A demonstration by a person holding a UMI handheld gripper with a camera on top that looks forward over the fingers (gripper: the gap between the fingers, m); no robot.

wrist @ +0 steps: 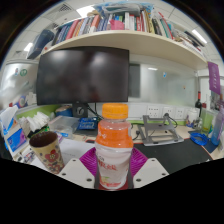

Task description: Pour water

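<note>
bottle (114, 150) blocking ahead, cup (46, 150) leftward

Scene lit evenly from overhead; ceiling light (88, 10) seen as a bright strip above the bookshelf (125, 35), slightly blown out. Glare caught on the dark monitor (83, 75) as pale reflections. Strong fisheye bending noted twd edges. Bottle (114, 145) up close rendered fairly sharp; background softer, details smeared.
</note>
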